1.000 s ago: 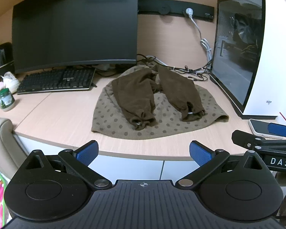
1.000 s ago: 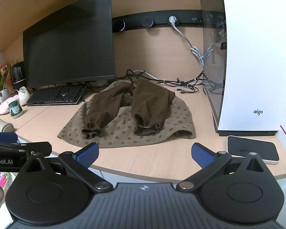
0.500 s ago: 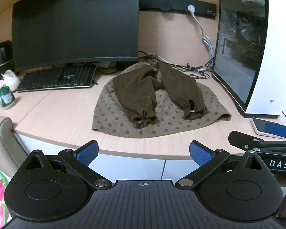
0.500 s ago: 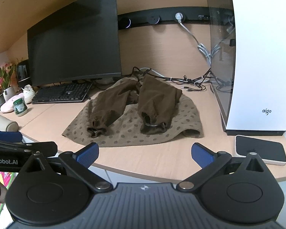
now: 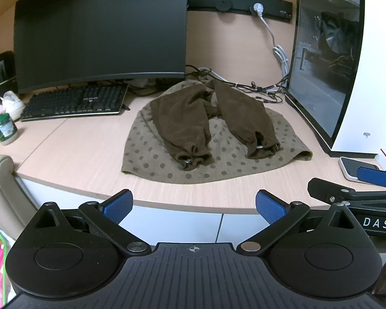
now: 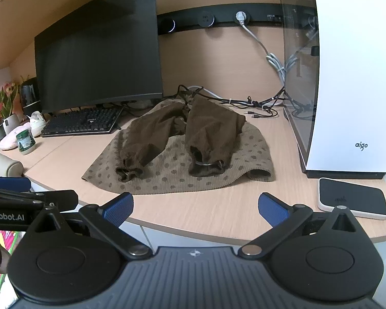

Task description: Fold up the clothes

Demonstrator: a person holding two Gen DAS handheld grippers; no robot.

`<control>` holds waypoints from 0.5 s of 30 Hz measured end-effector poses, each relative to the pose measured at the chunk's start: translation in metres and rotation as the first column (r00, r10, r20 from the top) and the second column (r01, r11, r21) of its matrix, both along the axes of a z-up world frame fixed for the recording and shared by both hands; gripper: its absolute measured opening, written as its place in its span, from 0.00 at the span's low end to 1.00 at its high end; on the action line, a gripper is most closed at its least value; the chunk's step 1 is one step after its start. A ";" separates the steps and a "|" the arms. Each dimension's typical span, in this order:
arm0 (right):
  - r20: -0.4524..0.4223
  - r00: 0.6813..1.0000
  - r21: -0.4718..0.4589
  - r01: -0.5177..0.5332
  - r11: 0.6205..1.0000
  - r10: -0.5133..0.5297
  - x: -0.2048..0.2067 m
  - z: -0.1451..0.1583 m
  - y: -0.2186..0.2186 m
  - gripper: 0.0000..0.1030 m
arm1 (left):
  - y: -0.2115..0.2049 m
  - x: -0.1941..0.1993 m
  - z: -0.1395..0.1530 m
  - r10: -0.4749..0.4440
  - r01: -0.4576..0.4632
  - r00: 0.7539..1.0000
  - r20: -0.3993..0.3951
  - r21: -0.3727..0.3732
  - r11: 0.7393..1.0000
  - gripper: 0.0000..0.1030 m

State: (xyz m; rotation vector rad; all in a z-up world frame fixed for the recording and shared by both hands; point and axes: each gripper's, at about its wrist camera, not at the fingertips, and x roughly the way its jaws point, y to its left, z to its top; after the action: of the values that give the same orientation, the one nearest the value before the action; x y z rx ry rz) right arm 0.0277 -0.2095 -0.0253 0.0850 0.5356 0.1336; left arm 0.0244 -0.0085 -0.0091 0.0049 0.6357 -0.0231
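Note:
A tan polka-dot garment (image 5: 218,162) (image 6: 172,175) lies spread on the wooden desk (image 5: 72,154), its two dark brown sleeves (image 5: 185,126) (image 6: 208,134) folded across the front. My left gripper (image 5: 194,203) hangs open just off the desk's front edge, short of the garment's hem, with nothing between its blue pads. My right gripper (image 6: 195,206) is open too, over the desk's front edge and close to the hem. Each gripper shows at the edge of the other's view.
A black monitor (image 5: 100,33) and keyboard (image 5: 74,103) stand at the back left. A white computer case (image 5: 347,72) (image 6: 347,77) blocks the right side, with cables (image 6: 244,103) behind the garment. A phone (image 6: 352,198) lies front right. A small green-lidded jar (image 5: 5,131) sits left.
Both grippers have crept forward toward the desk, so the garment looks larger and closer. Both have stayed open and the garment has not moved.

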 end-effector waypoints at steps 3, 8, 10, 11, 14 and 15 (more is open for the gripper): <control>-0.004 1.000 0.001 0.002 1.000 -0.002 0.001 -0.001 0.000 1.00 | 0.000 0.002 0.000 -0.002 0.002 1.000 -0.002 0.001 1.000 1.00; -0.014 1.000 0.000 0.002 1.000 -0.002 0.004 -0.002 -0.001 1.00 | -0.002 0.004 -0.001 -0.007 0.007 1.000 -0.007 0.002 1.000 1.00; -0.020 1.000 0.002 0.002 1.000 -0.002 0.005 -0.003 -0.001 1.00 | -0.002 0.005 -0.002 -0.008 0.008 1.000 -0.009 0.001 1.000 1.00; -0.022 1.000 0.002 0.002 1.000 -0.002 0.005 -0.004 -0.002 1.00 | -0.001 0.005 -0.002 -0.008 0.008 1.000 -0.011 0.000 1.000 1.00; -0.024 1.000 0.002 0.004 1.000 -0.004 0.006 -0.004 -0.002 1.00 | -0.001 0.007 -0.003 -0.009 0.009 1.000 -0.016 -0.001 1.000 1.00; -0.023 1.000 0.001 0.005 1.000 -0.005 0.006 -0.004 -0.002 1.00 | -0.001 0.008 -0.003 -0.009 0.009 1.000 -0.017 -0.002 1.000 1.00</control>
State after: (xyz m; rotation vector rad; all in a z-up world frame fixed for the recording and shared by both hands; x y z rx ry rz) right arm 0.0342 -0.2110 -0.0294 0.0890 0.5585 0.1283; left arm 0.0321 -0.0096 -0.0120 0.0060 0.6525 -0.0324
